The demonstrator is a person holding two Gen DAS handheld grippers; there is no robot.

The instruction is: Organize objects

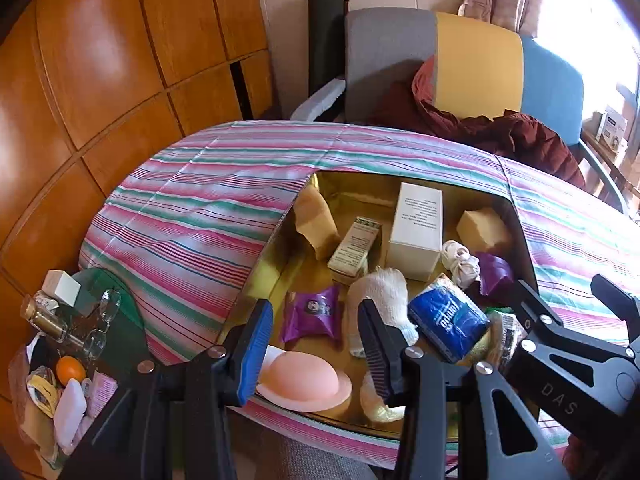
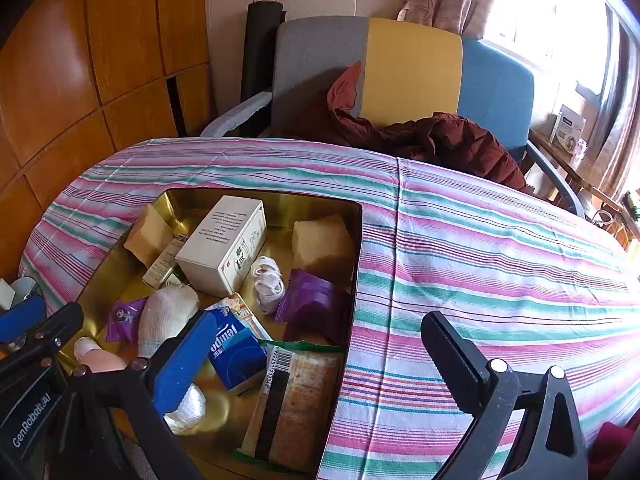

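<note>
Shallow gold metal tray (image 2: pixel 256 208) set on striped pink-green-white tablecloth (image 2: pixel 500 264), near edge of table, packed with loose clutter. Inside: tall white cardboard box (image 2: pixel 224 244) lying toward back centre, slim cream-green carton (image 1: pixel 354 250) just left of it, two pale yellow sponge blocks (image 2: pixel 322 242) at back corners, rolled white sock (image 2: pixel 166 314) mid-tray, knotted white cord bundle (image 2: pixel 270 286), two purple foil snack packs (image 2: pixel 308 298), blue tissue pack (image 2: pixel 236 354) near front, long brown wrapped bar with barcode (image 2: pixel 292 400) along front right, pink dome-shaped soap or cap (image 1: pixel 304 380) at front left. Items overlapping, touching, no order.

Left gripper (image 1: pixel 316 344) hovering over front of tray, jaws partly parted, nothing between them; pink dome and white sock just below. Right gripper (image 2: pixel 316 364) jaws spread wide, empty, over tray's right rim and cloth.

Likely step: picking first item. Best to start with free-lying top pieces, such as tissue pack or sock, approaching from above, avoiding nudging neighbours. Bare cloth right of tray usable for sorting. Risk: soft sock slipping, foil packs crumpling.

Beyond: grey-yellow-blue armchair (image 2: pixel 412 68) with dark red jacket (image 2: pixel 440 140), wooden panel wall (image 2: pixel 80 60).
</note>
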